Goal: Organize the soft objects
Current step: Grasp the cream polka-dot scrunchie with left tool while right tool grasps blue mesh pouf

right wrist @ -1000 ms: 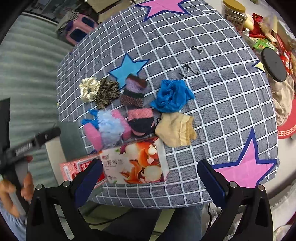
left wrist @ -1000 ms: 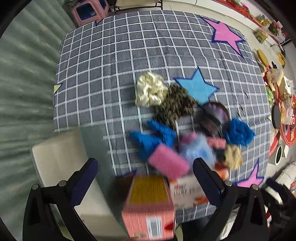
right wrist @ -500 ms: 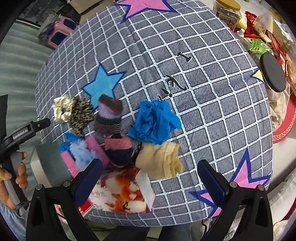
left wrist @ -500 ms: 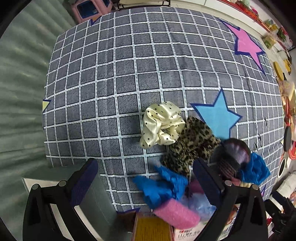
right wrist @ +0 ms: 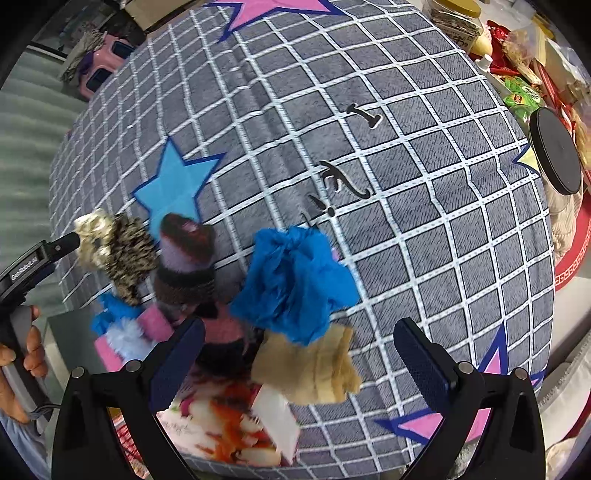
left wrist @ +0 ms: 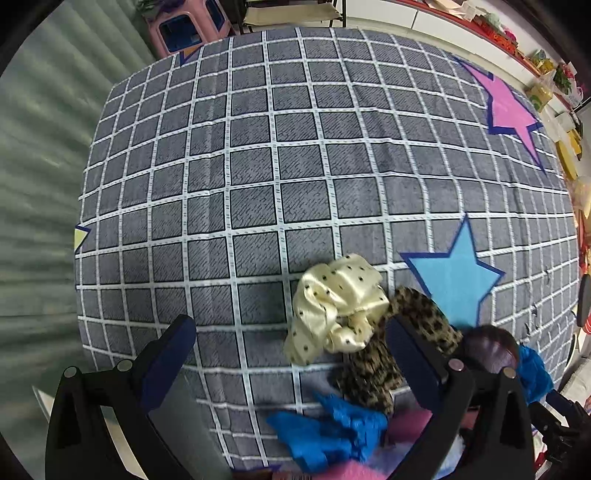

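Observation:
A pile of soft things lies on the checked grey tablecloth (left wrist: 258, 166). In the left wrist view a cream dotted scrunchie (left wrist: 334, 308) sits beside a leopard scrunchie (left wrist: 399, 350), with a blue cloth piece (left wrist: 328, 435) below. My left gripper (left wrist: 291, 350) is open and empty, just before the cream scrunchie. In the right wrist view a crumpled blue cloth (right wrist: 293, 284) lies above a tan cloth (right wrist: 314, 369), with a purple and brown sock (right wrist: 186, 258) to the left. My right gripper (right wrist: 299, 350) is open and empty, over the tan cloth.
A printed box (right wrist: 229, 424) lies at the near table edge in the right wrist view. Jars and packets (right wrist: 517, 85) crowd the right side, with a black lid (right wrist: 556, 151). A pink stool (left wrist: 184, 26) stands beyond the table's far edge.
Both grippers have moved forward and lower over the table. The pile looks larger and sits lower in both views. The boxes have dropped out of the left wrist view.

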The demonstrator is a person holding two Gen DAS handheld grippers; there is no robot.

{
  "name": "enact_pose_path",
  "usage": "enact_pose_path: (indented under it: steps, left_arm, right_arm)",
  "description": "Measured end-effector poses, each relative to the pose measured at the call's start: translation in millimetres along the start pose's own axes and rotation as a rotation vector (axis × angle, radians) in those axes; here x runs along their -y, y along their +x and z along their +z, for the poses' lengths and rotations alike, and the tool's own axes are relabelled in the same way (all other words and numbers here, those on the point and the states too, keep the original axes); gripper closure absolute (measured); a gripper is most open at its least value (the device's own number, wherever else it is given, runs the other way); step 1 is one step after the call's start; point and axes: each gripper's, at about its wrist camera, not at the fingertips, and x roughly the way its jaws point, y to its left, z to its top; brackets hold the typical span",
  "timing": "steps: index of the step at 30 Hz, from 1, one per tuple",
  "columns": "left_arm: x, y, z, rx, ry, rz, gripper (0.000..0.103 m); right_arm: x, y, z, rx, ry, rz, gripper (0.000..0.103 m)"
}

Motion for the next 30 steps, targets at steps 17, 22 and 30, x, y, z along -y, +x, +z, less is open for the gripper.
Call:
enact_pose_path:
  steps: [17,22,30]
  left_arm:
    - [-10,71,-10,-0.071,0.003,0.037,0.004]
    - [7,73,-17,-0.103,-0.008,-0.083,0.079]
    - [35,44,-14,-0.046,0.033,-0.061,0.084]
  right_arm:
    - [-33,80,14,-0.044,-0.116,-0.096,0.002]
    - [-40,86,11,-0.027,-0.15,-0.148,0.041]
    - [-34,75,11,0.012,-0.106,-0.081,0.072]
